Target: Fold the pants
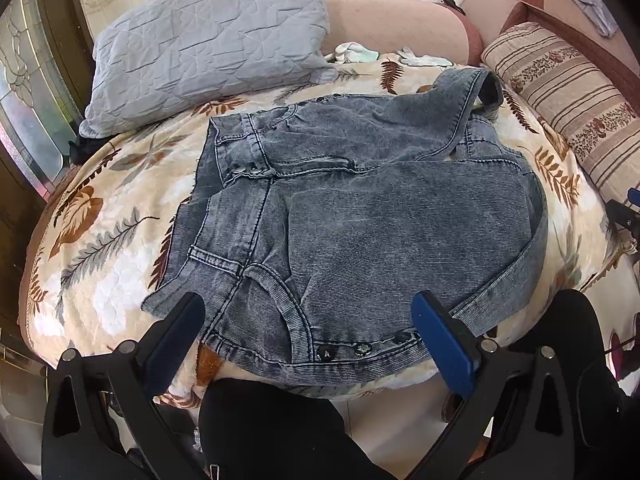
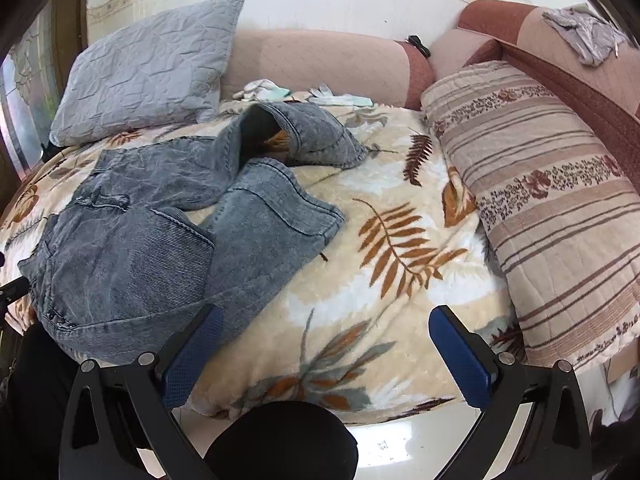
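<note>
Grey-blue denim pants (image 1: 360,208) lie crumpled and partly folded on the leaf-patterned blanket (image 1: 100,248). Their buttoned waistband (image 1: 360,350) hangs at the near bed edge. My left gripper (image 1: 308,312) is open and empty, its fingers straddling the near waistband from just above. In the right wrist view the pants (image 2: 152,248) lie to the left, one leg end (image 2: 304,136) curled up at the back. My right gripper (image 2: 324,324) is open and empty over the blanket (image 2: 400,280), its left finger (image 2: 196,348) at the pants' near edge.
A grey quilted pillow (image 1: 208,40) lies at the back left, a striped pillow (image 2: 540,200) along the right side. Pink bolsters (image 2: 320,64) line the back. Small white cloths (image 2: 260,88) lie behind the pants. My dark knees (image 2: 280,440) are at the bed edge.
</note>
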`<state>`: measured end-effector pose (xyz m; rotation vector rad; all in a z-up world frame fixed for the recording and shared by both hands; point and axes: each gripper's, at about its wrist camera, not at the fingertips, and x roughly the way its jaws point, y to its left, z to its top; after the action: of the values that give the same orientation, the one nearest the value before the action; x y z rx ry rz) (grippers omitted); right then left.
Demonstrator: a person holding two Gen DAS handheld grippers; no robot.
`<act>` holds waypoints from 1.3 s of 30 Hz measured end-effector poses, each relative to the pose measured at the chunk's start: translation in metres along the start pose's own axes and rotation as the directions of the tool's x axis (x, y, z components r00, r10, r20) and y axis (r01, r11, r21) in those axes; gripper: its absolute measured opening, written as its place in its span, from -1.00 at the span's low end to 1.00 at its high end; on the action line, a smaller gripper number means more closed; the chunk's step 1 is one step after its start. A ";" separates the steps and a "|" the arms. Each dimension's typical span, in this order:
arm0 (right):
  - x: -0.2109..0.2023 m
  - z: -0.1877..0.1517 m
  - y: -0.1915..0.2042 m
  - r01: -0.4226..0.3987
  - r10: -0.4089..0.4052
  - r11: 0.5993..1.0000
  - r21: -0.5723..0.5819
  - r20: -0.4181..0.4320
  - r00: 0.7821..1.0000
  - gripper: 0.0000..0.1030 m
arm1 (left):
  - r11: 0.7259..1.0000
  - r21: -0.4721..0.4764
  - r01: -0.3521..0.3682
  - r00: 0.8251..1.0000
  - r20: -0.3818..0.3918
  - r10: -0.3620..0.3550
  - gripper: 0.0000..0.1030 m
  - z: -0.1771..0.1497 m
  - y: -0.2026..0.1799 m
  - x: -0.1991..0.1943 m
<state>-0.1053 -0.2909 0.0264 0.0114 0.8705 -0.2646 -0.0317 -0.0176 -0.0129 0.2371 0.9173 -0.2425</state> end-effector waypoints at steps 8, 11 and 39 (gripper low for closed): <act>0.002 0.002 0.006 -0.026 0.026 0.999 -0.041 0.002 1.000 0.99 | 1.000 0.023 -0.002 1.000 0.002 0.001 1.00 0.005 -0.004 0.001; 0.004 0.004 0.005 -0.025 0.025 0.999 -0.037 0.001 1.000 0.99 | 1.000 0.024 -0.002 1.000 -0.002 0.002 1.00 0.007 -0.004 0.003; 0.013 0.015 0.024 -0.044 0.044 0.993 -0.113 -0.003 0.999 0.99 | 0.998 0.056 0.036 0.999 0.015 -0.037 1.00 0.015 -0.015 0.002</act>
<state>-0.0809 -0.2727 0.0238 -0.0748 0.8837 -0.1735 -0.0239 -0.0367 -0.0075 0.2699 0.8999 -0.3041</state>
